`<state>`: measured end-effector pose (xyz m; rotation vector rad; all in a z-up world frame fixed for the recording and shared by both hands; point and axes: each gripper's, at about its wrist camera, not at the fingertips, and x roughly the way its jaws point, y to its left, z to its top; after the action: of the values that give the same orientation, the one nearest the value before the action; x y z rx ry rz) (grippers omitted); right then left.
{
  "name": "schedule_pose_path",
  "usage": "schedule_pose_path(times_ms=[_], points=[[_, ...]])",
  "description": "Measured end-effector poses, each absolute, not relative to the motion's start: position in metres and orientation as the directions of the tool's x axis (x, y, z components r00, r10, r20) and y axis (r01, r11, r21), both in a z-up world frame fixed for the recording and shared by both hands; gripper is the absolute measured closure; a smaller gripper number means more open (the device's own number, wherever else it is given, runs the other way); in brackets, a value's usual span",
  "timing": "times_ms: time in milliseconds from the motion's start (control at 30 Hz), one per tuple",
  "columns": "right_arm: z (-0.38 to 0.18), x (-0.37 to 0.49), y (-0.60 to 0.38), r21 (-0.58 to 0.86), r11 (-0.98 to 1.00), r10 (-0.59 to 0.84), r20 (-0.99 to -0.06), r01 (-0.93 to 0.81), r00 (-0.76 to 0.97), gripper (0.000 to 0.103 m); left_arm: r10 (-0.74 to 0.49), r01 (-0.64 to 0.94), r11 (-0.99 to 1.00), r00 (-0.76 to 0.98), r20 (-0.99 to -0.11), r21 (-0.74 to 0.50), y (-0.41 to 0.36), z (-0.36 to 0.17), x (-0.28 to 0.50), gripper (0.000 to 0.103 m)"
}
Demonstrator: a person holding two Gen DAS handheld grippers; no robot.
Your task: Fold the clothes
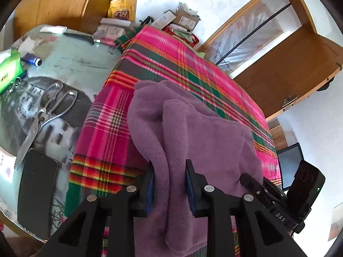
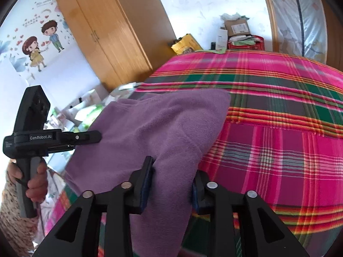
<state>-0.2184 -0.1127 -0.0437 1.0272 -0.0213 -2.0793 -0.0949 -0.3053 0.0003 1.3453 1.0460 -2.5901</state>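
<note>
A purple fleece garment [image 1: 203,128] lies folded over on a pink plaid cloth [image 1: 171,60] that covers the table. One bunched edge rises between the fingers of my left gripper [image 1: 169,167], whose blue pads touch it on both sides. In the right wrist view the same garment [image 2: 150,117] fills the gap of my right gripper [image 2: 174,169], and both of its pads rest against the fleece. The left gripper [image 2: 96,138] shows side-on at the garment's left edge, held by a hand [image 2: 36,182]. The right gripper's tip [image 1: 244,177] pokes into the fleece at lower right.
Left of the plaid cloth lie metal scissors [image 1: 49,109], a black phone [image 1: 36,190], a knife [image 1: 81,36] and a green packet [image 1: 8,72]. Boxes and papers [image 1: 184,19] crowd the far end. A wooden wardrobe [image 2: 103,32] stands behind.
</note>
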Motion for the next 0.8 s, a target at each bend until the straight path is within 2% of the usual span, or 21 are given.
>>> schedule_pose_path(times_ms=[67,200,400,500,567,600,700,800], points=[[-0.045,-0.22,-0.112,0.328,-0.673,-0.663,-0.665,0.663,-0.344,0.066,0.27,0.328,-0.764,-0.619,-0.737,-0.556,-0.309,-0.002,-0.095,0.073],[-0.046,-0.218,-0.106,0.313,-0.682,-0.648,-0.678,0.661,-0.347,0.056,0.268,0.332,-0.756,-0.629,-0.73,-0.564,-0.312,0.0,-0.086,0.072],[-0.033,-0.209,-0.088,0.238,-0.742,-0.582,-0.692,0.627,-0.426,0.055,0.203,0.364,-0.763,-0.649,-0.733,-0.534,-0.314,0.012,-0.074,0.072],[-0.02,-0.2,-0.082,0.193,-0.78,-0.553,-0.658,0.596,-0.511,0.055,0.18,0.343,-0.769,-0.693,-0.698,-0.539,-0.306,0.03,-0.066,0.074],[-0.013,-0.195,-0.084,0.177,-0.785,-0.555,-0.626,0.593,-0.548,0.064,0.185,0.323,-0.769,-0.713,-0.676,-0.552,-0.299,0.04,-0.063,0.074],[-0.01,-0.196,-0.087,0.179,-0.779,-0.566,-0.614,0.601,-0.55,0.072,0.194,0.309,-0.771,-0.719,-0.667,-0.557,-0.296,0.042,-0.065,0.074],[-0.015,-0.201,-0.103,0.186,-0.761,-0.58,-0.624,0.622,-0.524,0.081,0.218,0.28,-0.789,-0.704,-0.676,-0.546,-0.284,0.038,-0.075,0.074],[-0.029,-0.204,-0.117,0.178,-0.758,-0.564,-0.663,0.628,-0.493,0.083,0.243,0.282,-0.802,-0.65,-0.72,-0.526,-0.276,0.02,-0.087,0.074]])
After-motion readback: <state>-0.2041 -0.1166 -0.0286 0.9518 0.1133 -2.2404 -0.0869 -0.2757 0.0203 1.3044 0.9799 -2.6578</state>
